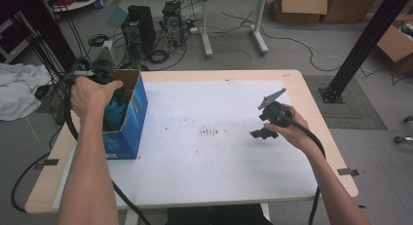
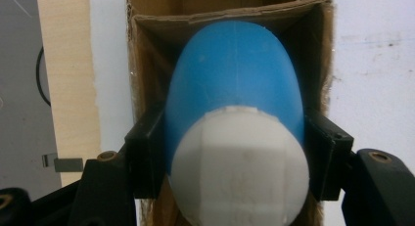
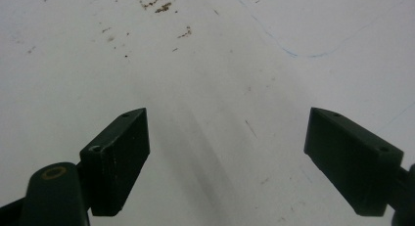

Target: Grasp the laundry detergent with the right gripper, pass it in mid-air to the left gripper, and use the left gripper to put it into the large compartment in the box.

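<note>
An open-topped blue cardboard box [image 1: 130, 119] stands at the left of the white-covered table [image 1: 209, 161]. My left gripper [image 1: 111, 102] reaches down into it, shut on a blue bottle [image 2: 235, 74] with a white cap [image 2: 240, 167]. In the left gripper view the black pads [image 2: 147, 152] press on both sides of the bottle just below the cap, with the box's brown inner walls [image 2: 147, 55] around it. At the right of the table my right gripper [image 1: 260, 133] hovers low over the bare white surface. Its jaws [image 3: 227, 157] stand wide open with nothing between them.
The white sheet carries brown specks [image 1: 209, 132] near the middle. On the floor behind the table are computer towers [image 1: 139, 30], cables and cardboard boxes [image 1: 299, 6]. A black post [image 1: 360, 45] rises at the right, and a white cloth [image 1: 19, 88] lies at the left.
</note>
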Motion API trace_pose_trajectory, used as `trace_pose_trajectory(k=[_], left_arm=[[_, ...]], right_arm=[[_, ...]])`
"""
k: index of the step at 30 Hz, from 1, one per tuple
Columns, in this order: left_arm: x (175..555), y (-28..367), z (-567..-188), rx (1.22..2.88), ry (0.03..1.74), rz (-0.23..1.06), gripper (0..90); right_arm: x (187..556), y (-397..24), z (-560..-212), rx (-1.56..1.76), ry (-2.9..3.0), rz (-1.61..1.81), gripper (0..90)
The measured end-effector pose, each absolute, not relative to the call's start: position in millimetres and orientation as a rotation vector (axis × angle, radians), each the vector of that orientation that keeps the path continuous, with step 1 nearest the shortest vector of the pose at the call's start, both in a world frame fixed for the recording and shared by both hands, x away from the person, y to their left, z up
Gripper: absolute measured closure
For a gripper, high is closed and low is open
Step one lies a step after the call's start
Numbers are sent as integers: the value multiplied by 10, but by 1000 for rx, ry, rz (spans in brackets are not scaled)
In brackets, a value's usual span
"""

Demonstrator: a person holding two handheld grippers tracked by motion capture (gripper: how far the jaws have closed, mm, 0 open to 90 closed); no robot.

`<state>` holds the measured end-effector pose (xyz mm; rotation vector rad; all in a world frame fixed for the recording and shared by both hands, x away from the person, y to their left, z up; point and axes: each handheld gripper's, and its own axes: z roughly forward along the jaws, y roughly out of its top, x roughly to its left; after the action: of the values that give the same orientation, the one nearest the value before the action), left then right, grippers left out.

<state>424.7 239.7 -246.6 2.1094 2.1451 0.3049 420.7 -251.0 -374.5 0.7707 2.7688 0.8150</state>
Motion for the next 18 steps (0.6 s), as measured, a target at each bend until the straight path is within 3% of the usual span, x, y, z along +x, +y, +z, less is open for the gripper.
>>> trace_pose_trajectory(k=[18], left_arm=[[4249,2427,-2759,2095,2156,342,382]], right_arm=[[4188,-2514,-3801,778,2778,800,171]])
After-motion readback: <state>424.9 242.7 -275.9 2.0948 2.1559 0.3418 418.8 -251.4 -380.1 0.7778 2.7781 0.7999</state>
